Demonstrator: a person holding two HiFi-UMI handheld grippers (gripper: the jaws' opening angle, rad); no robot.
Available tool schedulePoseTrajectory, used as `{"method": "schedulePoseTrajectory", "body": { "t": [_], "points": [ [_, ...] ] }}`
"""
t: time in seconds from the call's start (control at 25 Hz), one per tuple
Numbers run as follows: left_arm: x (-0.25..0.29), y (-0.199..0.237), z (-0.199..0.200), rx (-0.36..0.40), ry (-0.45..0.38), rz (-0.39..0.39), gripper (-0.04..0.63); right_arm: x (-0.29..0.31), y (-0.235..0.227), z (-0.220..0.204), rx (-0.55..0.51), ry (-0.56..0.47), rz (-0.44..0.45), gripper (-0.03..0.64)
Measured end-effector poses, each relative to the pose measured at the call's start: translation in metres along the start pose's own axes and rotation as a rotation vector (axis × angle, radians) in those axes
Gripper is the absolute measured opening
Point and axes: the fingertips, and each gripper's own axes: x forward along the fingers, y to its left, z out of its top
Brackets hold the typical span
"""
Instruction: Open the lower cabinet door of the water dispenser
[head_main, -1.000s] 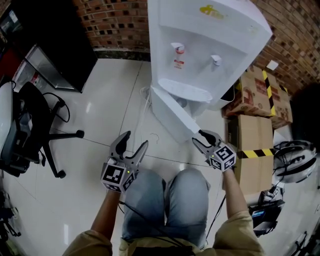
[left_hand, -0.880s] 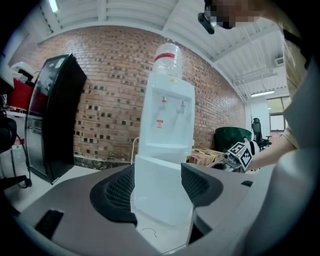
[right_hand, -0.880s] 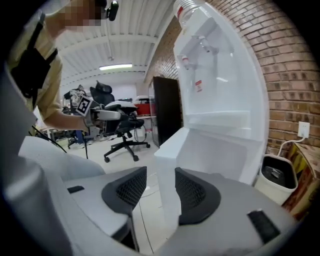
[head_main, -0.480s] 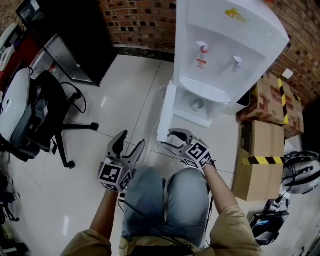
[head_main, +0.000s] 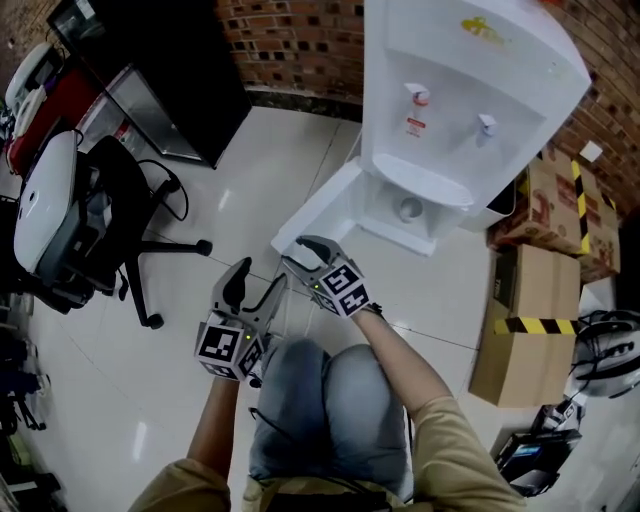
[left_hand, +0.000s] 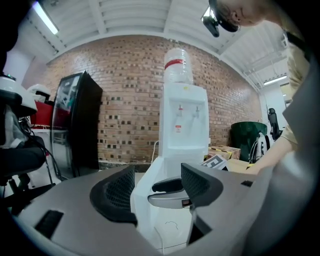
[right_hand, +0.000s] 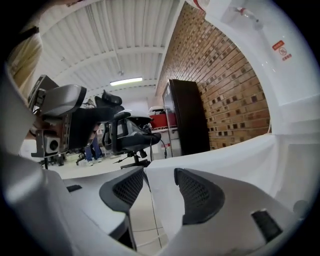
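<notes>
The white water dispenser (head_main: 470, 90) stands against the brick wall. Its lower cabinet door (head_main: 325, 205) is swung out to the left. My right gripper (head_main: 295, 255) is at the door's free edge. In the right gripper view the white door (right_hand: 225, 155) fills the gap between the pads of the right gripper (right_hand: 157, 187); the jaws have just been closing on that edge. My left gripper (head_main: 260, 276) hangs open beside it, above my knees, with nothing held. The left gripper view looks past the left gripper (left_hand: 157, 185) at the door (left_hand: 150, 205) and the dispenser (left_hand: 185, 125).
An office chair (head_main: 120, 210) and a black cabinet (head_main: 160, 70) stand at the left. Cardboard boxes (head_main: 525, 330) and a white helmet (head_main: 605, 365) lie to the right of the dispenser. Bare tiled floor lies between the chair and the door.
The right gripper has swept left with the door's edge, and the door has swung from nearly closed to wide open. The left gripper has shifted a little.
</notes>
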Motion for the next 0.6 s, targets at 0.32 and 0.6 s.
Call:
{"method": "schedulePoseTrajectory", "body": {
  "t": [0.32, 0.6],
  "points": [
    [-0.036, -0.049, 0.133, -0.097, 0.056, -0.096, 0.279, -0.178, -0.021, 0.127, 0.177, -0.076, -0.394, 0.331],
    [-0.113, -0.106, 0.323, -0.098, 0.062, -0.228, 0.280, -0.387, 0.031, 0.378, 0.156, -0.244, -0.753, 0.436]
  ]
}}
